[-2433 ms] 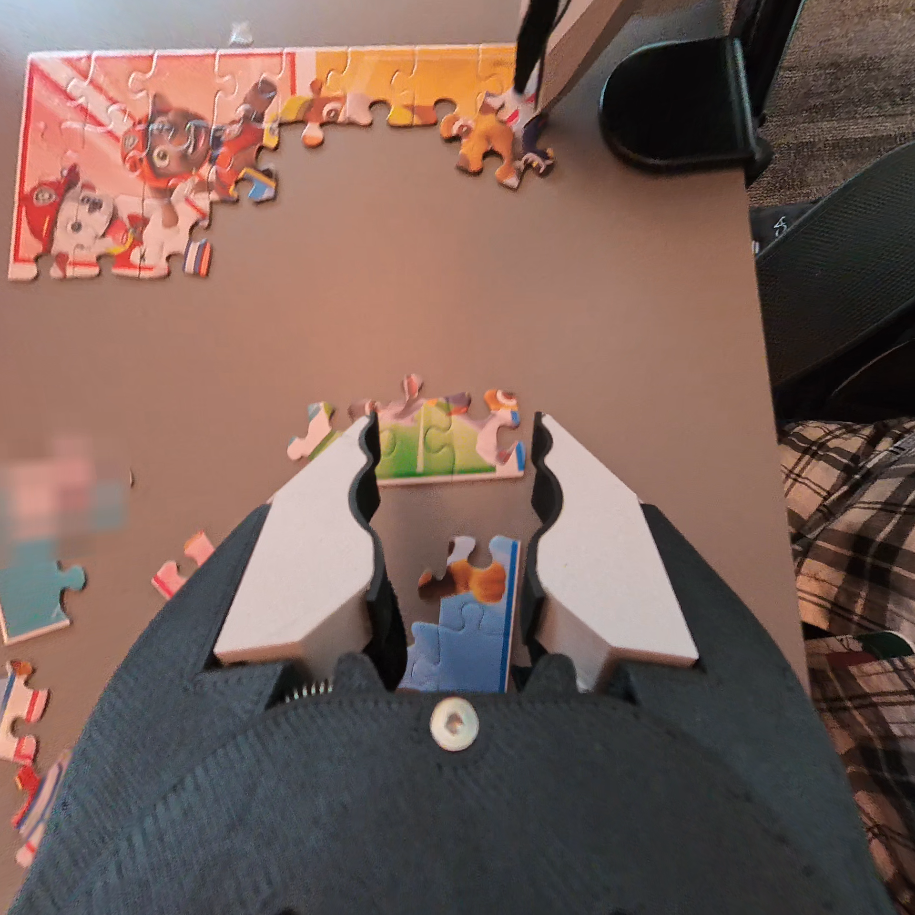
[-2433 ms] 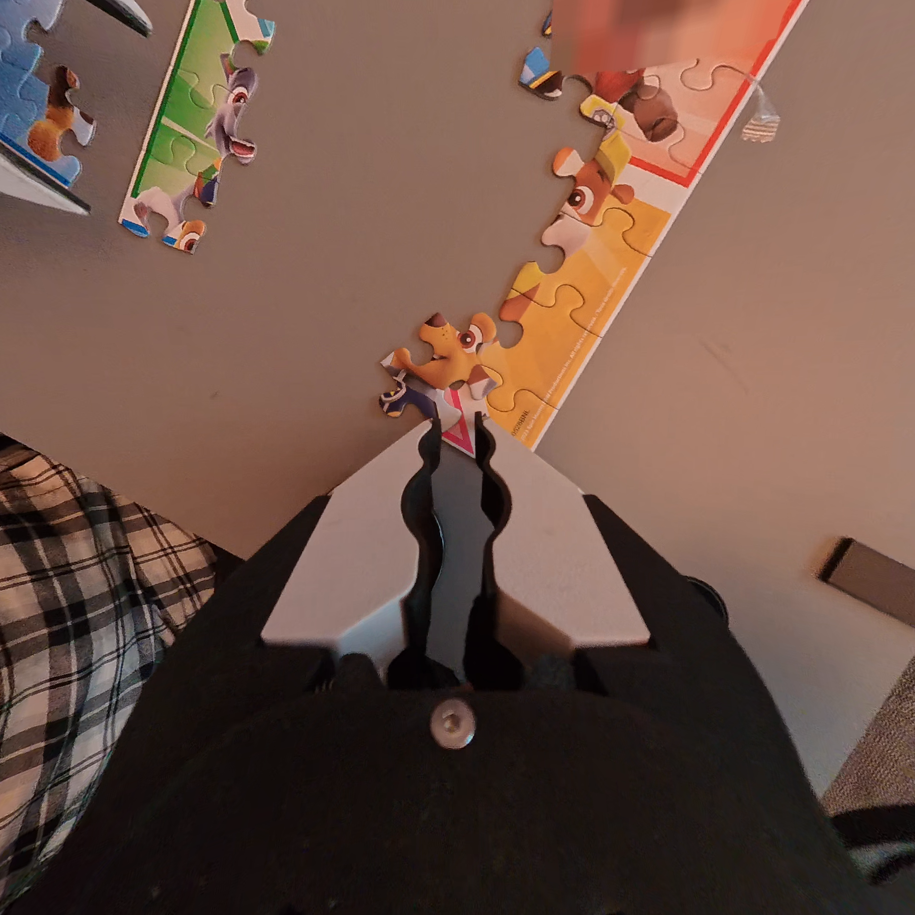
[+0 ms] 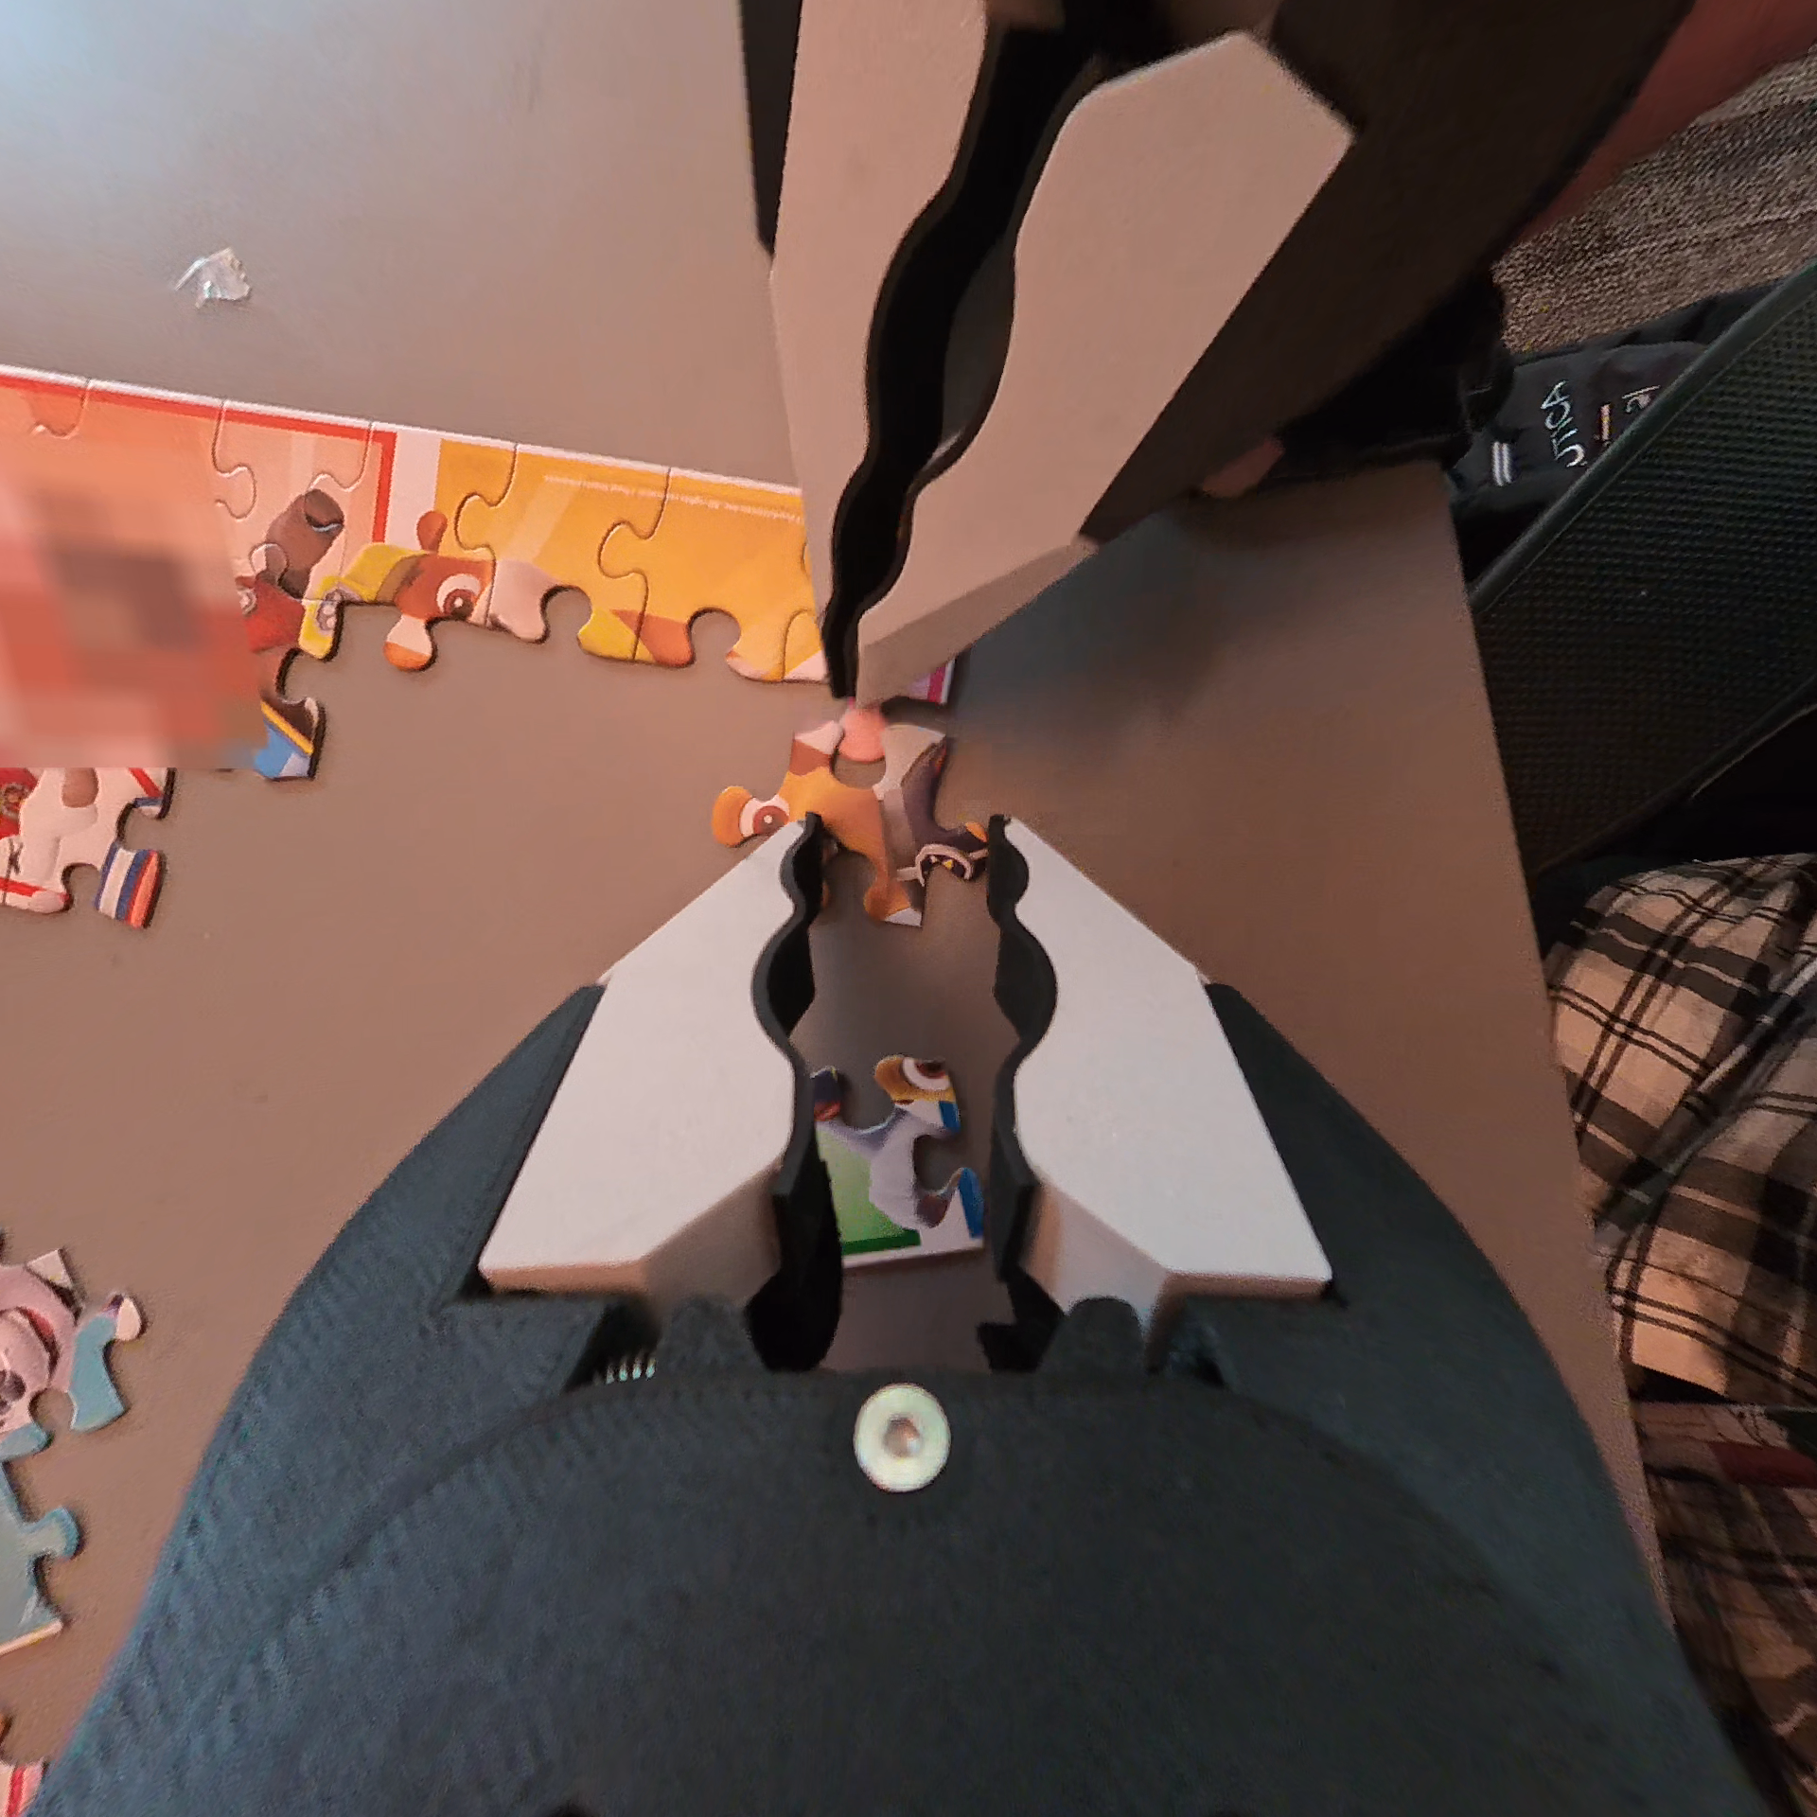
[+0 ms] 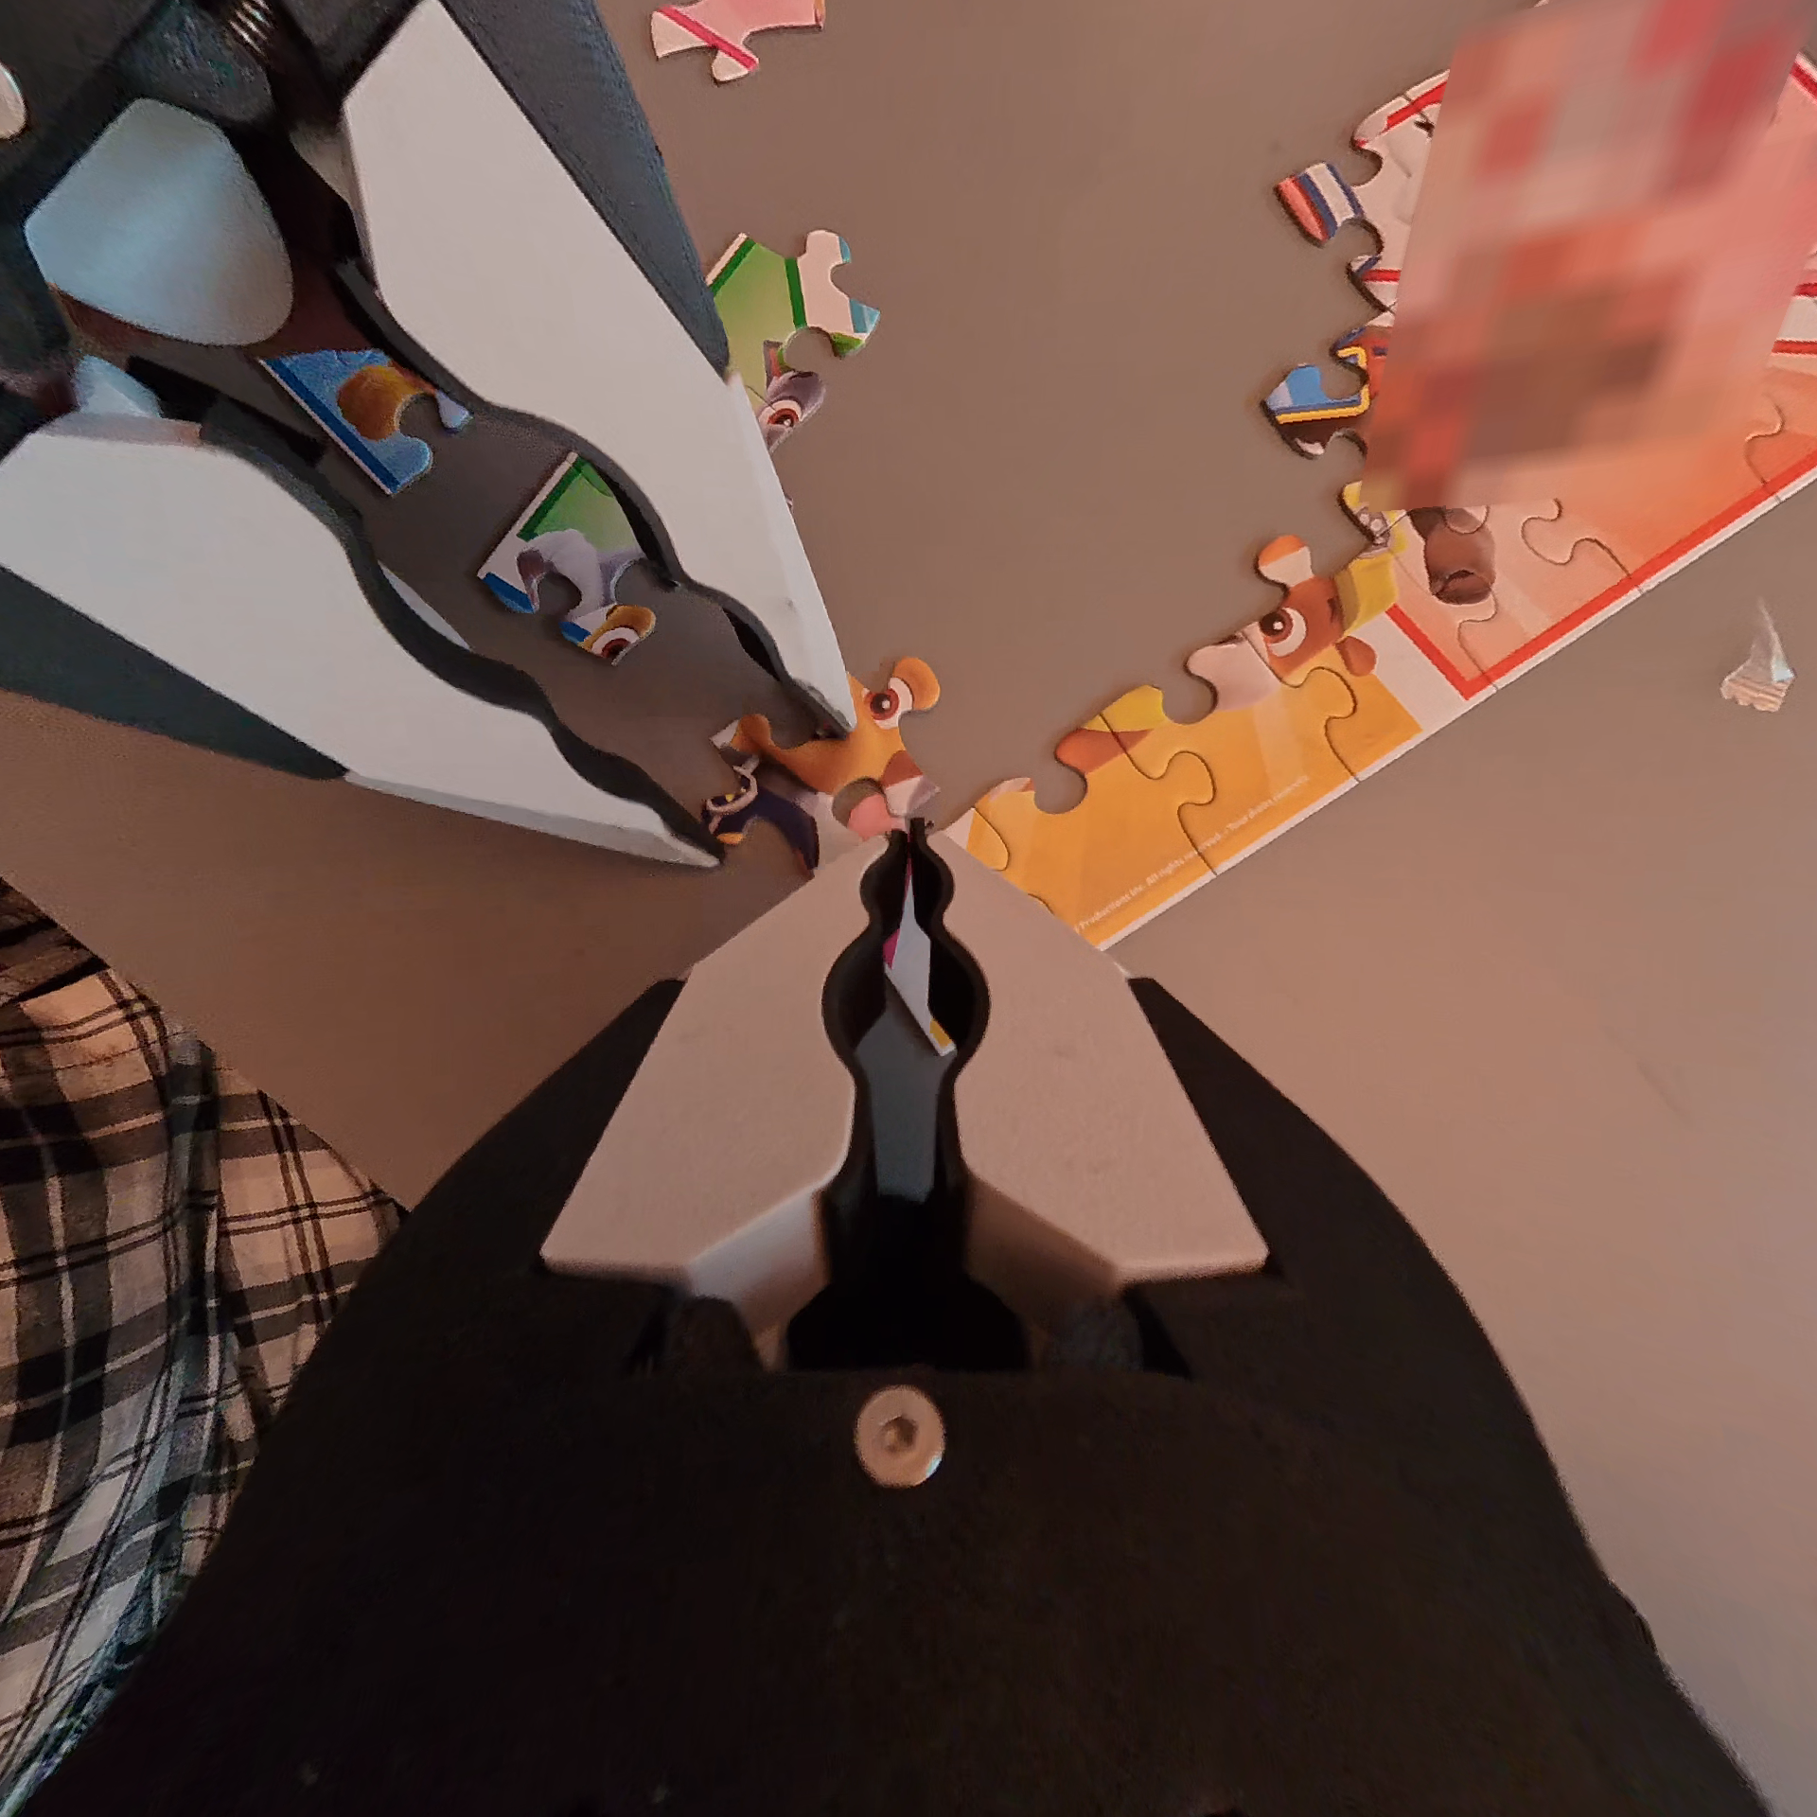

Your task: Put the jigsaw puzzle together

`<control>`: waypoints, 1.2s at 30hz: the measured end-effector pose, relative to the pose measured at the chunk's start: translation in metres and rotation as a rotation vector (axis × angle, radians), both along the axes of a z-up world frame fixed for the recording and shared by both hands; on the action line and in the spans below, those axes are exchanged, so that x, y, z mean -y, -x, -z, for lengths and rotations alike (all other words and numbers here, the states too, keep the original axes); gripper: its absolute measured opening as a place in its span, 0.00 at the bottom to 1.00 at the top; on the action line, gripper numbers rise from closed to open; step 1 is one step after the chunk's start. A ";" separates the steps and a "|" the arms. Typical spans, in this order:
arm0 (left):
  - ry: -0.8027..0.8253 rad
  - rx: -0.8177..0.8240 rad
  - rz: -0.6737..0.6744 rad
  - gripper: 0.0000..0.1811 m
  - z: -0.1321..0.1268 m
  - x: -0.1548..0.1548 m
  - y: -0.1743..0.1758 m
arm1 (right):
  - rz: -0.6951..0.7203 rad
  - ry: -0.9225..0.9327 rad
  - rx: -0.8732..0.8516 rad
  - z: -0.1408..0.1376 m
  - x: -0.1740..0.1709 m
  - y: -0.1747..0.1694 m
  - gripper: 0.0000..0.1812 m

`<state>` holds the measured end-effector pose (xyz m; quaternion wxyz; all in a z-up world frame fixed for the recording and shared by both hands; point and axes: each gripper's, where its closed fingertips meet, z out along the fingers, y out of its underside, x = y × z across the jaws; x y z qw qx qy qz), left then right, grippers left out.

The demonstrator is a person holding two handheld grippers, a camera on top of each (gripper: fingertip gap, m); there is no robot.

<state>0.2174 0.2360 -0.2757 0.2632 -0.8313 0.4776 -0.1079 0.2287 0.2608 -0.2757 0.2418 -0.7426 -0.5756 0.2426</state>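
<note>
Left wrist view: orange piece [image 3: 846,816] between open jaws

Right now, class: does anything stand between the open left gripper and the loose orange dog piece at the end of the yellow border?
Nothing visible does. The left gripper is open with the orange dog piece right at its fingertips. The right gripper meets the piece's far side.

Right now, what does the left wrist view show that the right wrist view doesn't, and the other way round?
Only the left wrist view shows the black speaker past the table edge and a pale loose piece at far left. Only the right wrist view shows the corner piece pinched in the right tool and a pink striped piece at the top. Both show the orange dog piece, the yellow border strip, the open left tool and the plaid fabric.
</note>
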 end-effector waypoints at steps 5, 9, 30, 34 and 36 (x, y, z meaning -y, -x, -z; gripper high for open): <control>0.017 -0.001 -0.030 0.18 0.000 -0.003 0.010 | 0.010 0.004 0.000 0.000 -0.003 -0.005 0.00; 0.021 -0.023 -0.030 0.18 0.001 -0.005 0.017 | 0.011 0.003 0.001 0.000 -0.003 -0.006 0.00; -0.097 -0.087 -0.371 0.24 -0.105 0.071 0.218 | -0.012 -0.021 -0.112 -0.032 0.014 -0.011 0.06; -0.077 -0.115 -0.532 0.24 -0.106 0.135 0.289 | -0.081 -0.037 -0.118 -0.034 0.031 0.005 0.07; -0.056 -0.100 -0.606 0.23 -0.099 0.165 0.314 | -0.115 -0.047 -0.119 -0.035 0.039 0.014 0.08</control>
